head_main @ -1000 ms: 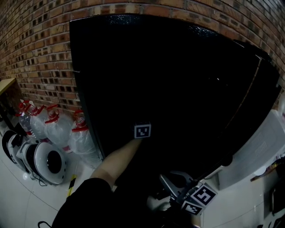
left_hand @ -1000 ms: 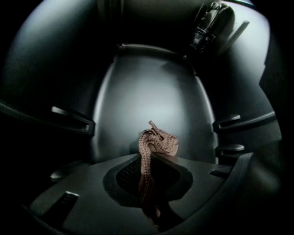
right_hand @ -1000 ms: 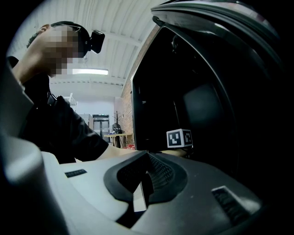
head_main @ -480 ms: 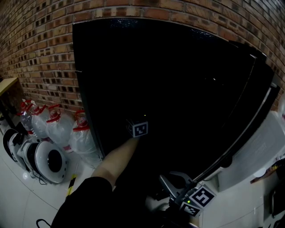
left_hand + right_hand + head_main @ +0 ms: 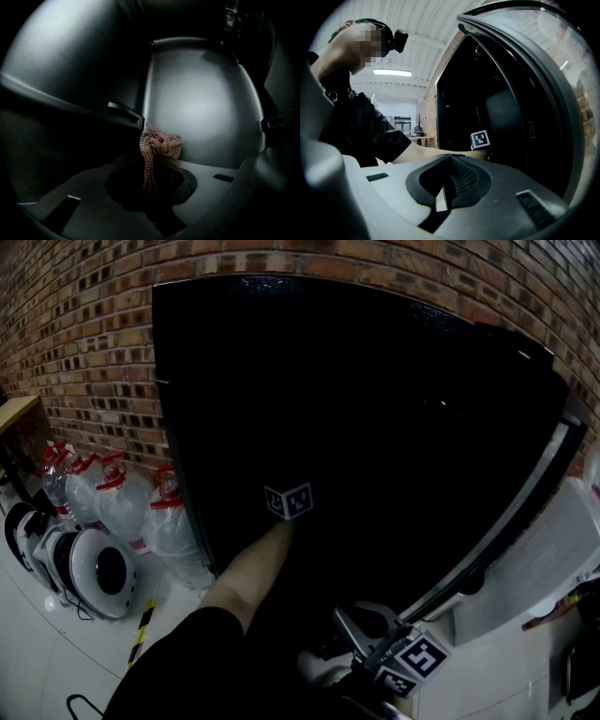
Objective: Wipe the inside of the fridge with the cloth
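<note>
A pink cloth [image 5: 161, 145] is clamped in the left gripper [image 5: 149, 164] fingers, the fridge [image 5: 201, 108] wall just beyond them; the right gripper [image 5: 448, 173] fingers are held together, empty.

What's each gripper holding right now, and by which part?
The left gripper pinches the cloth by a narrow strip, the bunched rest beyond its jaws. The right gripper is shut, empty.

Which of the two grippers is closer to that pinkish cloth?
Left. The left gripper clamps the cloth inside the fridge; the right gripper is shut and empty outside, low by the open door.
</note>
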Motion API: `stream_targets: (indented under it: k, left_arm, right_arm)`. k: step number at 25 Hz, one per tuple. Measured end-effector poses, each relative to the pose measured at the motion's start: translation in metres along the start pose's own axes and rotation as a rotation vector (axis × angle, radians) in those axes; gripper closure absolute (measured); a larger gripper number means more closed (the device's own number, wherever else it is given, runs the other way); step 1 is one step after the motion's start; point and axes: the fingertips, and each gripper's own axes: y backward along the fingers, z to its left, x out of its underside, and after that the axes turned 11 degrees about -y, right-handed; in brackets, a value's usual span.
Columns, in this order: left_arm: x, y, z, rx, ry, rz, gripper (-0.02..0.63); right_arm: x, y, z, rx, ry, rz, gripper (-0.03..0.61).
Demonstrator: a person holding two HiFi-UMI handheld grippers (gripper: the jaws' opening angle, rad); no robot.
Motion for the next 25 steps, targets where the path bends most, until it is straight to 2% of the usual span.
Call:
stream_targets:
  k: [2, 4, 7, 8, 10, 12, 13, 15, 17, 19, 21, 22, 23, 25]
  left_arm:
    - [0.0, 0.0, -0.001, 0.032, 0.023, -0.016, 0.566]
    - [0.003, 0.004, -0.006, 0.101, 0.062, -0.024, 0.566]
    - [-0.001, 0.026, -0.035, 0.326, 0.079, -0.049, 0.565]
    - [-0.004, 0.037, -0.052, 0.42, 0.045, -0.071, 0.565]
    - [-0.012, 0.061, -0.09, 0.597, -0.08, -0.13, 0.565]
    - [-0.019, 0.081, -0.126, 0.724, -0.197, -0.17, 0.565]
    - [-0.019, 0.086, -0.141, 0.773, -0.224, -0.162, 0.565]
    - [-0.011, 0.09, -0.169, 0.871, -0.256, -0.091, 0.565]
    - [0.006, 0.095, -0.196, 0.961, -0.361, -0.021, 0.565]
    - [0.02, 0.1, -0.216, 0.998, -0.577, -0.027, 0.565]
    - [0.02, 0.102, -0.225, 0.979, -0.764, -0.088, 0.565]
    - [0.018, 0.1, -0.229, 0.969, -0.805, -0.106, 0.565]
    - [0.019, 0.096, -0.232, 0.966, -0.813, -0.105, 0.565]
    - [0.028, 0.088, -0.24, 0.973, -0.786, -0.064, 0.565]
  right_arm:
    - [-0.001, 0.001, -0.001, -0.002, -0.003, -0.006, 0.575]
    - [-0.001, 0.0, 0.001, -0.013, -0.006, -0.01, 0.575]
    - [-0.001, -0.005, 0.004, -0.038, -0.008, -0.009, 0.575]
    - [0.0, -0.007, 0.005, -0.047, -0.009, -0.008, 0.575]
    - [0.0, -0.011, 0.008, -0.065, -0.009, -0.009, 0.575]
    - [0.001, -0.014, 0.011, -0.077, -0.006, -0.009, 0.575]
    - [0.001, -0.015, 0.012, -0.079, -0.004, -0.009, 0.575]
    - [0.002, -0.015, 0.012, -0.071, -0.001, -0.006, 0.575]
    - [0.001, -0.013, 0.011, -0.054, -0.001, -0.008, 0.575]
    - [0.0, -0.009, 0.008, -0.034, -0.002, -0.01, 0.575]
    - [0.0, -0.005, 0.004, -0.016, -0.003, -0.011, 0.575]
    - [-0.001, -0.004, 0.002, -0.008, -0.004, -0.012, 0.575]
    - [-0.001, -0.003, 0.0, 0.0, -0.006, -0.012, 0.575]
    - [-0.001, -0.001, -0.004, 0.012, -0.009, -0.01, 0.575]
